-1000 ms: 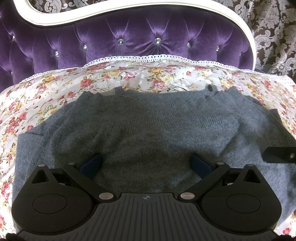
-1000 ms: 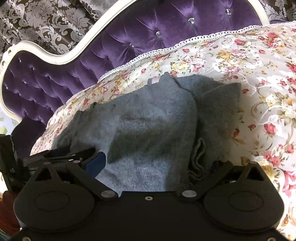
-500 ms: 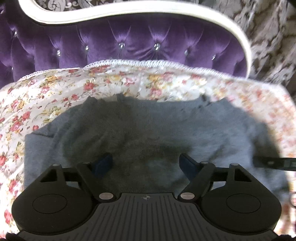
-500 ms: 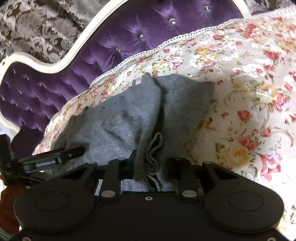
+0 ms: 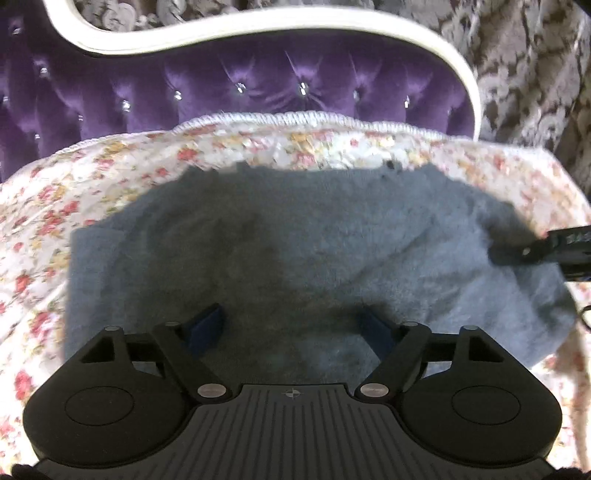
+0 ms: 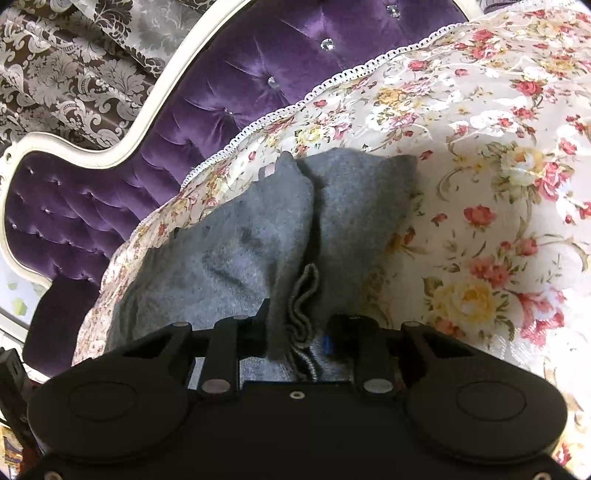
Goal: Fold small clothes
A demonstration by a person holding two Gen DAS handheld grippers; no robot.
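Note:
A grey knit sweater (image 5: pixel 314 240) lies spread on the flowered bedspread (image 5: pixel 110 173). My left gripper (image 5: pixel 291 325) is over the sweater's near middle. Its jaws stand wide and its blue pads (image 5: pixel 207 325) press into a broad bunch of the knit. A black finger (image 5: pixel 517 254) of my right gripper shows at the sweater's right side in the left wrist view. In the right wrist view the right gripper (image 6: pixel 295 328) is shut on the sweater's (image 6: pixel 240 251) side edge. A ribbed, wavy fold (image 6: pixel 303 295) rises between its jaws.
A purple tufted headboard (image 5: pixel 258 92) with a white frame (image 5: pixel 258 33) stands right behind the bedspread's lace edge. Patterned curtains (image 6: pixel 74 66) hang beyond it. To the right of the sweater, the flowered bedspread (image 6: pixel 498 184) lies bare.
Both grippers' jaws came in from wide open. The right one closed on the sweater's side edge. The left one narrowed onto the knit, then drew back and rose a little.

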